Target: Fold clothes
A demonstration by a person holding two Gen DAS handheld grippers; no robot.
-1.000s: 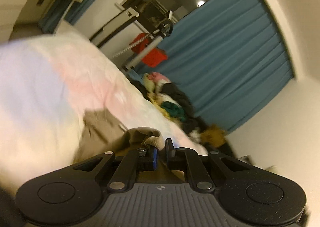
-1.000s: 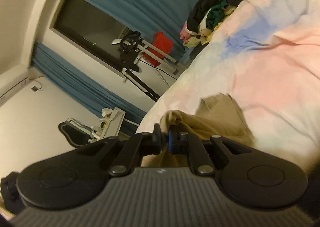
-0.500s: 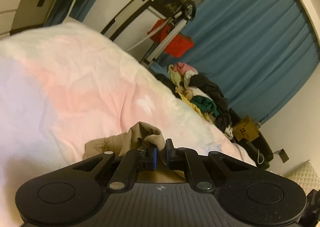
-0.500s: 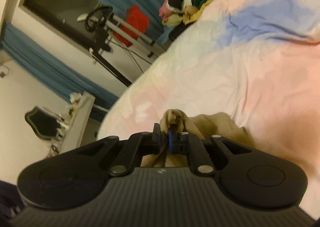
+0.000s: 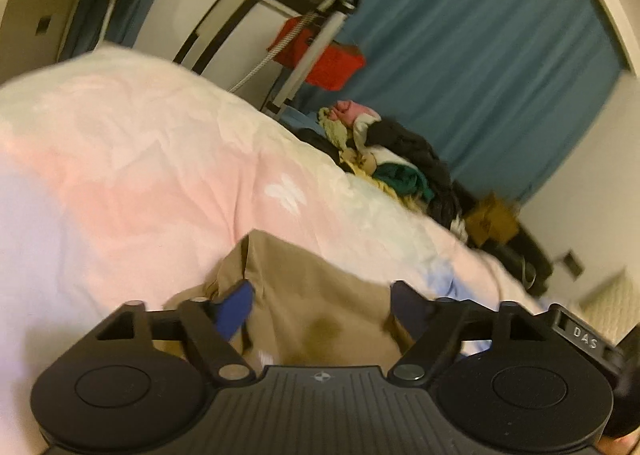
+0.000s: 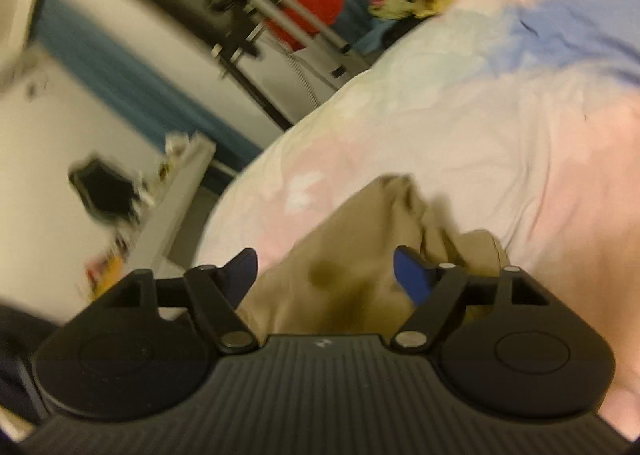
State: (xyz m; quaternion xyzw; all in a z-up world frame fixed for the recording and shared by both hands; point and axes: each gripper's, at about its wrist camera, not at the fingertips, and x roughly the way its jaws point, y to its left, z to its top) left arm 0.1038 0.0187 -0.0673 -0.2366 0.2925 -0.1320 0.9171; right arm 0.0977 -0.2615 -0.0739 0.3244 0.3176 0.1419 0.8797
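tan garment now out of both grippers

A lived-in home bedroom, seen from the bed.

A pastel pink, white and blue duvet covers the bed; a heap of unsorted clothes sits at its far edge, blue curtains hang behind that, a folding exercise machine stands beside it, and a cluttered white shelf flanks it.

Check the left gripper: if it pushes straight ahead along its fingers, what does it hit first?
Most likely the tan garment. It lies between and just past the open left gripper, on the pastel bedspread. Depth is unclear through the fisheye, so whether the fingers already touch it is uncertain.
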